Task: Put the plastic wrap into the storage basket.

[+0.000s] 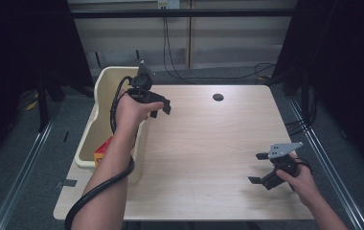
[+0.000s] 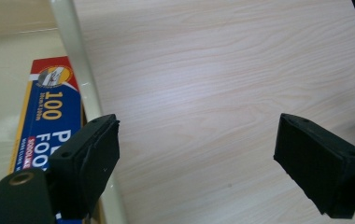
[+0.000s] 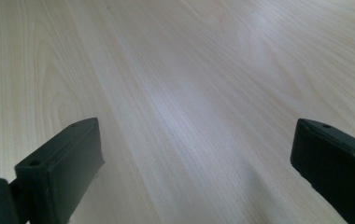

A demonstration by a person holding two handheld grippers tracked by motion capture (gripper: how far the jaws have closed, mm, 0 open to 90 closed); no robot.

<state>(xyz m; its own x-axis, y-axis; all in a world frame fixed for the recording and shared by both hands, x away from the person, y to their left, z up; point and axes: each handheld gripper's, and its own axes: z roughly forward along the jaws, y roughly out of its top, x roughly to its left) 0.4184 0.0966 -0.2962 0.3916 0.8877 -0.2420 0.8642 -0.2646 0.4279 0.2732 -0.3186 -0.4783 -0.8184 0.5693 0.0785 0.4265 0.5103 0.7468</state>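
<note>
Both my grippers empty; blue foil box lying in the cream bin at the table's left edge.

High view: my left gripper (image 1: 161, 108) hovers by the cream bin (image 1: 104, 76), jaws apart; my right gripper (image 1: 259, 168) sits low over the wooden table (image 1: 209, 143), jaws spread, nothing between. A corner of the blue box (image 1: 102, 152) shows in the bin. Left gripper view: wide jaws straddle the bin's rim, the box just beyond one pad (image 2: 89, 158). Right gripper view: wide jaws over bare wood.
</note>
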